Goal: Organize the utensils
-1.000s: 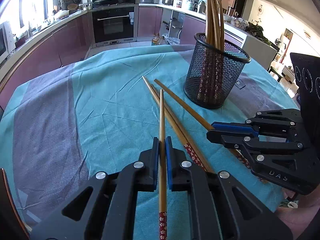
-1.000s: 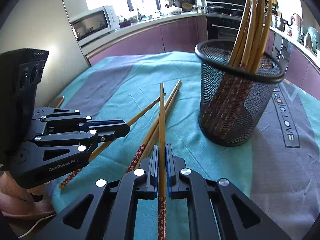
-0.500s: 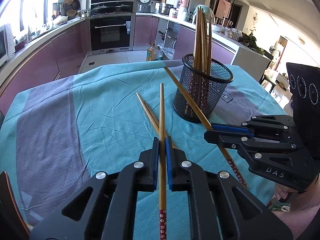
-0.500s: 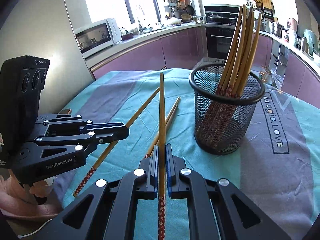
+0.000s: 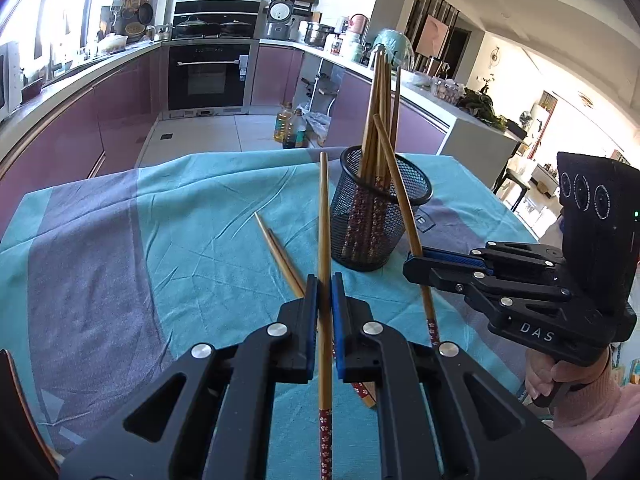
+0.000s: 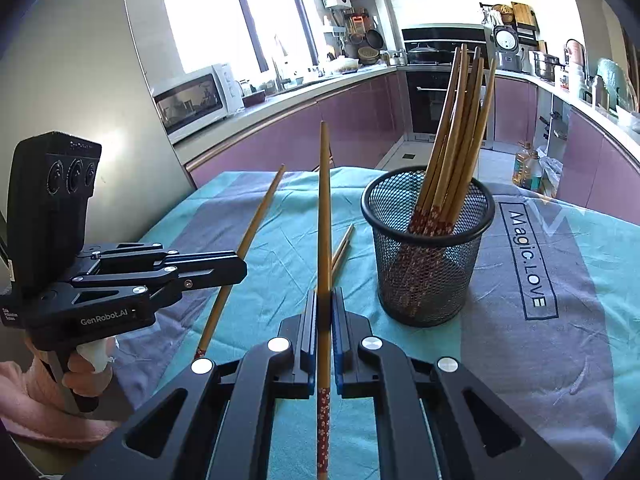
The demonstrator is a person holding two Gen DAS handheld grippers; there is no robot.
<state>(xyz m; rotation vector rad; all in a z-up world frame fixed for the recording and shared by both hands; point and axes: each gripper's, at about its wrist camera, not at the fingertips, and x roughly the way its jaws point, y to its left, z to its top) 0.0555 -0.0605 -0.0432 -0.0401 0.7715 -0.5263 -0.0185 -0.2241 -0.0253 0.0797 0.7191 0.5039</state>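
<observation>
My left gripper [image 5: 324,280] is shut on a wooden chopstick [image 5: 323,216] that points forward and up, lifted off the cloth. My right gripper [image 6: 324,296] is shut on another chopstick [image 6: 323,200], also raised. Each gripper shows in the other's view: the right gripper [image 5: 412,264] with its chopstick [image 5: 396,184] tilted beside the holder, the left gripper [image 6: 236,266] with its chopstick [image 6: 256,224]. A black mesh holder [image 5: 378,220] [image 6: 428,248] stands upright with several chopsticks in it. Two chopsticks [image 5: 280,256] [image 6: 342,248] lie on the cloth.
The table has a teal and grey cloth [image 5: 180,232] with "Magic.LOVE" printed on it [image 6: 528,256]. The table's far edge drops to the kitchen floor. Counters, an oven [image 5: 208,76] and a microwave [image 6: 192,100] stand well behind.
Both grippers have risen off the table, each lifting its chopstick clear of the cloth and tilting it up. The holder now looks farther away and lower.
</observation>
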